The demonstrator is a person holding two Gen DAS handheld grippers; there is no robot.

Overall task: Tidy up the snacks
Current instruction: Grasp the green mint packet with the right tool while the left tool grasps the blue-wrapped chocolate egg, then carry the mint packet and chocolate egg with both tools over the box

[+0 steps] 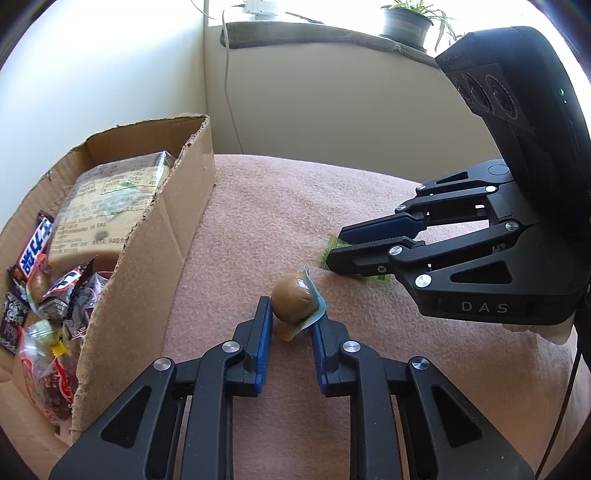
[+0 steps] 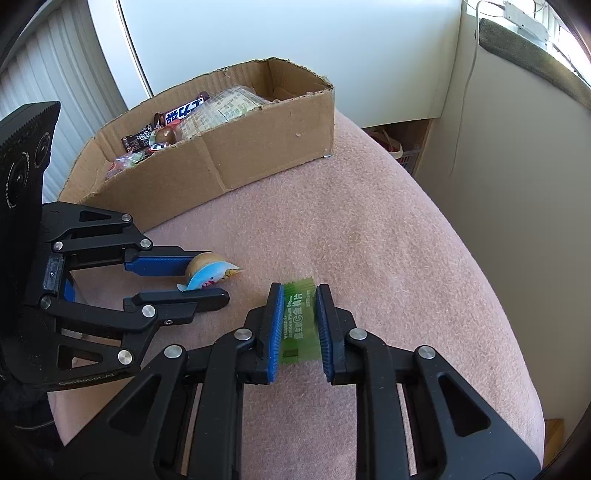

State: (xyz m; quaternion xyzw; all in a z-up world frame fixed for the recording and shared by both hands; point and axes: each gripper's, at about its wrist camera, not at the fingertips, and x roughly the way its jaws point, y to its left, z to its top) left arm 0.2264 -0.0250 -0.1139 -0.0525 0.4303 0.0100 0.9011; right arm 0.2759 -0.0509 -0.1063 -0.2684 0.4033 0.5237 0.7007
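Note:
A brown jelly cup with a blue foil lid lies on the pink blanket. My left gripper has closed on it, both pads touching; it also shows in the right wrist view. A green plum-candy packet lies flat between the pads of my right gripper, which press its edges. In the left wrist view the right gripper hides most of the green packet. A cardboard box holds several snacks, among them a Snickers bar and a large clear bag.
The box sits at the far left of the blanket-covered surface, which drops off at the right. A wall, a cable and a sill with a potted plant lie beyond.

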